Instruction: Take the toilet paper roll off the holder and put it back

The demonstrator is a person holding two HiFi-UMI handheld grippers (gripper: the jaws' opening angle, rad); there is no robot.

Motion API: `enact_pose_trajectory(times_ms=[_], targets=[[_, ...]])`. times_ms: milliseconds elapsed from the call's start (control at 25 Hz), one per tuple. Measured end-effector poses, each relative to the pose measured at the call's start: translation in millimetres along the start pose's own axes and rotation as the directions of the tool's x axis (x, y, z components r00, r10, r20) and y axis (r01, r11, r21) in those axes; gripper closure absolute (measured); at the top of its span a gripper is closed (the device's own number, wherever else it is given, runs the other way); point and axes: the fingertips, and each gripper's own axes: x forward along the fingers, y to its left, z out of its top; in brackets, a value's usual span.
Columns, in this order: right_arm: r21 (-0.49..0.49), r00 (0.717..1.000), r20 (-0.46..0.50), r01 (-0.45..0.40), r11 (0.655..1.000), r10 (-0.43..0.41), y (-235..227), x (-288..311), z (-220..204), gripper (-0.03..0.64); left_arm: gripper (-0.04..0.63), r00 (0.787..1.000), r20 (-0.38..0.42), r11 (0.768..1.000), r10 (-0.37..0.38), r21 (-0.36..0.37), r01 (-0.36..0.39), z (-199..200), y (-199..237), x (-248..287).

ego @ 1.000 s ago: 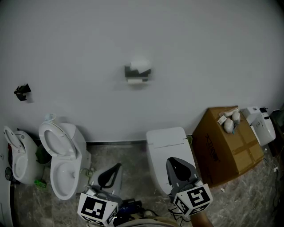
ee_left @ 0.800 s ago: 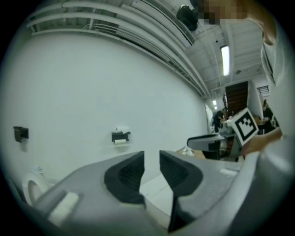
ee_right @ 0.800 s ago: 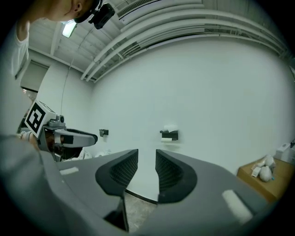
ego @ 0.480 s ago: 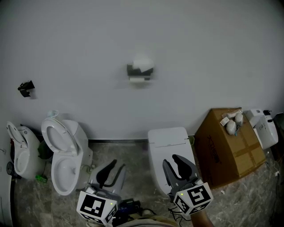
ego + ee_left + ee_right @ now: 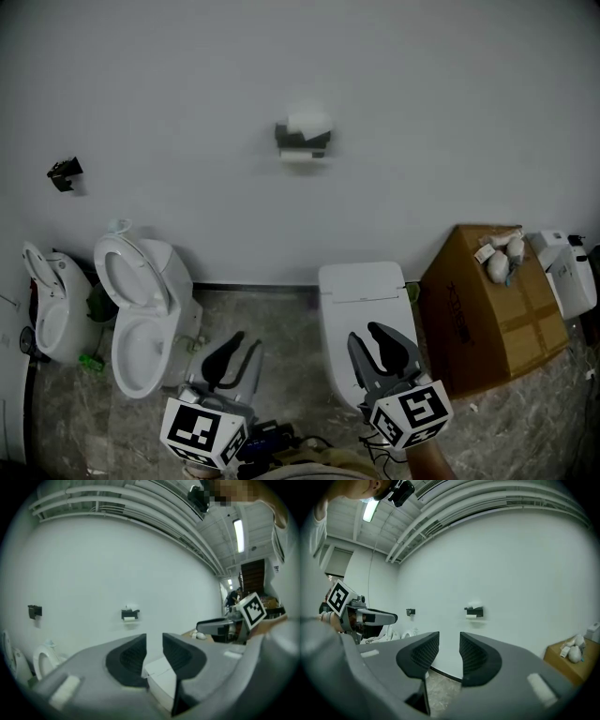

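The left gripper (image 5: 245, 341) and right gripper (image 5: 367, 334), jaws just parted and empty, hang low by a closed toilet (image 5: 361, 286) and a cardboard box (image 5: 492, 309). Open wall (image 5: 450, 112) surrounds the toilet paper roll (image 5: 308, 123) on its holder (image 5: 300, 141).

The left gripper (image 5: 248, 340) and right gripper (image 5: 367, 333) are pointing forward side by side, roughly level. Both pairs of jaws have just been opening and are standing slightly apart, gripping nothing.

The roll (image 5: 309, 123) is white, its holder (image 5: 292, 139) dark grey, the box (image 5: 469, 319) brown, the floor (image 5: 272, 319) grey-veined
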Motion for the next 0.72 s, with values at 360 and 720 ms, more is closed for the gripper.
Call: enact_pose_trajectory(times_ms=[360, 720], targets=[[-0.009, 1.0, -0.004, -0.014, 1.0, 0.014, -4, 11, -5, 0.494, 0.5, 1.0, 0.009, 1.0, 0.001, 0.002, -0.001, -1, 5, 12], [-0.046, 1.0, -0.017, 0.024, 0.999, -0.025, -29, 53, -2, 0.494, 0.5, 0.998, 0.023, 0.998, -0.061, -0.005, 0.061, -1, 30, 69]])
